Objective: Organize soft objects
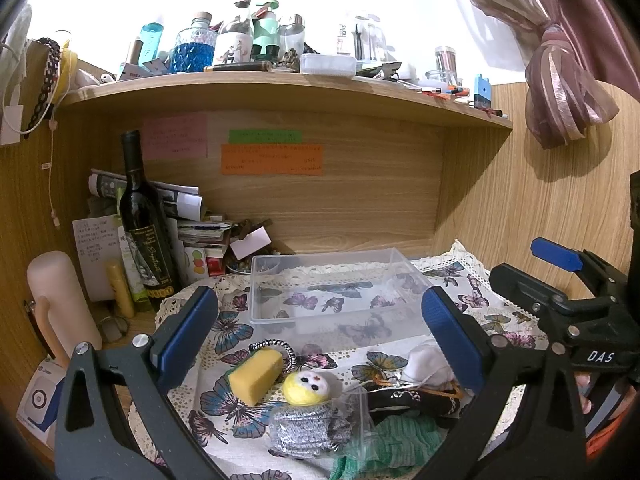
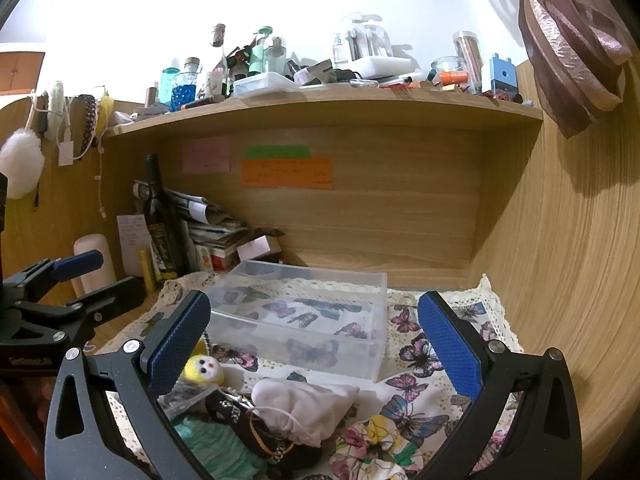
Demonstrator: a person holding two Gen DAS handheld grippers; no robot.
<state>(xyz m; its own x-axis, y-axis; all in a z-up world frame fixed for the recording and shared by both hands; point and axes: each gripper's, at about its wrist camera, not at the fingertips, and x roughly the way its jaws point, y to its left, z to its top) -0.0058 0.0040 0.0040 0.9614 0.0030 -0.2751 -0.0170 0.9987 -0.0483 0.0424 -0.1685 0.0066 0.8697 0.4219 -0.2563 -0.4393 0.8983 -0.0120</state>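
Note:
A clear plastic box stands empty on the butterfly cloth; it also shows in the right wrist view. In front of it lie a yellow sponge, a yellow-and-white plush ball, a silver scrubber, a green cloth, a black pouch and a white cloth bag. A floral scrunchie lies to the right. My left gripper is open above the pile. My right gripper is open above the bag.
A wine bottle, papers and a pink cylinder crowd the left back corner. A black-and-white hair tie lies by the sponge. A cluttered shelf overhangs the desk. A wooden wall closes the right side.

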